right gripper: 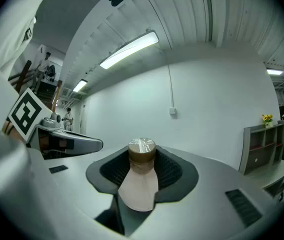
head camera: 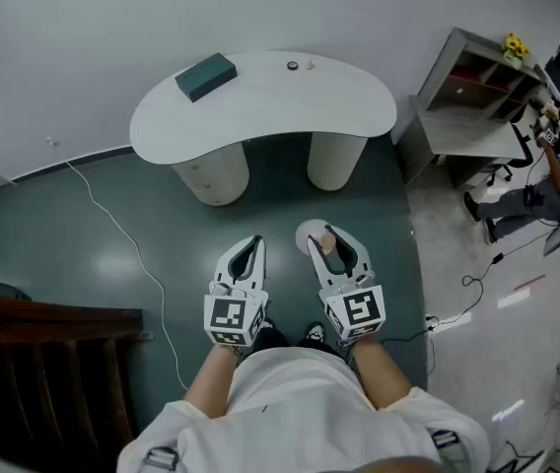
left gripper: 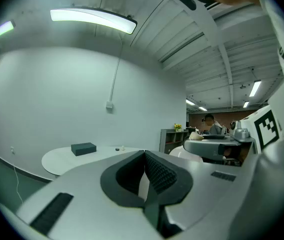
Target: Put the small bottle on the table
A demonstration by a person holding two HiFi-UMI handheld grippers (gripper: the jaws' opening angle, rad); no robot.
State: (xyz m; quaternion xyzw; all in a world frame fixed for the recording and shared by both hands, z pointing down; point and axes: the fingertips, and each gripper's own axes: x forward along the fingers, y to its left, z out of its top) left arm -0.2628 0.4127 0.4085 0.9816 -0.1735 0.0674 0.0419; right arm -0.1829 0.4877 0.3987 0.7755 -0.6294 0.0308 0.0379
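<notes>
A small beige bottle (right gripper: 141, 181) with a brown cap (right gripper: 142, 149) sits between the pads of my right gripper (right gripper: 142, 173), which is shut on it with the cap pointing forward. In the head view the bottle (head camera: 332, 248) shows between the jaws of the right gripper (head camera: 336, 251), held low in front of the person's body over the floor. My left gripper (head camera: 249, 254) hangs beside it, and its jaws (left gripper: 145, 173) meet with nothing between them. The white curved table (head camera: 260, 111) stands a few steps ahead.
A dark green box (head camera: 205, 75) and two tiny objects (head camera: 293, 65) lie on the table. A grey shelf unit (head camera: 477, 77) and a seated person (head camera: 546, 180) are at the right. A cable (head camera: 132, 246) runs over the floor, and dark wooden furniture (head camera: 34, 363) stands at the lower left.
</notes>
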